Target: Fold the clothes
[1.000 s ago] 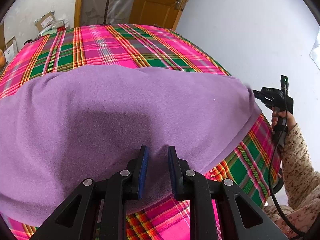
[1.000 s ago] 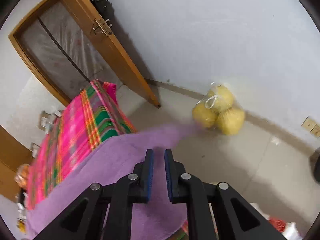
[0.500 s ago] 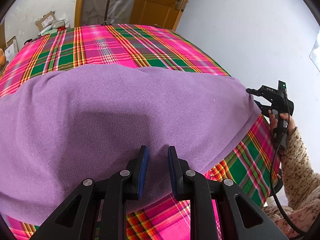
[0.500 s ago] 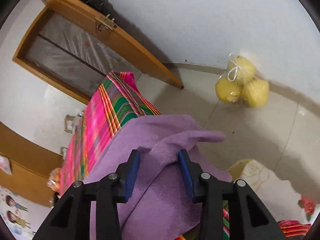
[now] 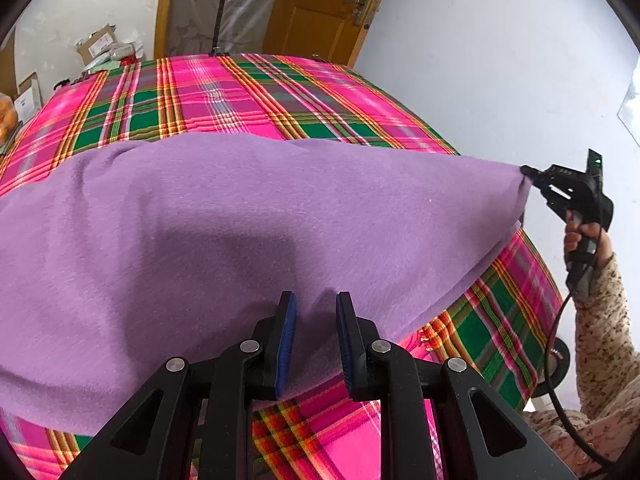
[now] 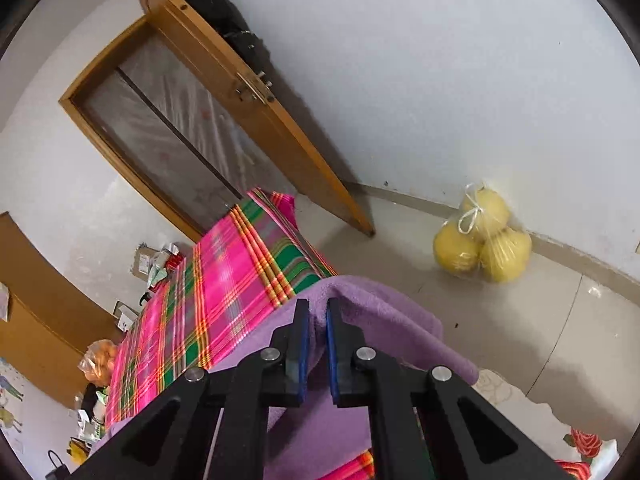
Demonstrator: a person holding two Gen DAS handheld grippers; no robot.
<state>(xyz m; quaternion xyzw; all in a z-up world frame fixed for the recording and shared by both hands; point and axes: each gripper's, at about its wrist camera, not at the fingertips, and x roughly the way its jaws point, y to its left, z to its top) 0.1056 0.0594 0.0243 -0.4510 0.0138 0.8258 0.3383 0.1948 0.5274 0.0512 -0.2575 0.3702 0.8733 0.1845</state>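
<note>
On plaid bed [image 5: 248,96], both jaws pinch purple cloth [image 5: 224,216].

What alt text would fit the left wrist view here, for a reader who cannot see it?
A purple cloth lies spread over a pink and green plaid bedcover; the left gripper holds its near edge, while the right gripper, in a hand, pinches its far right corner.
</note>
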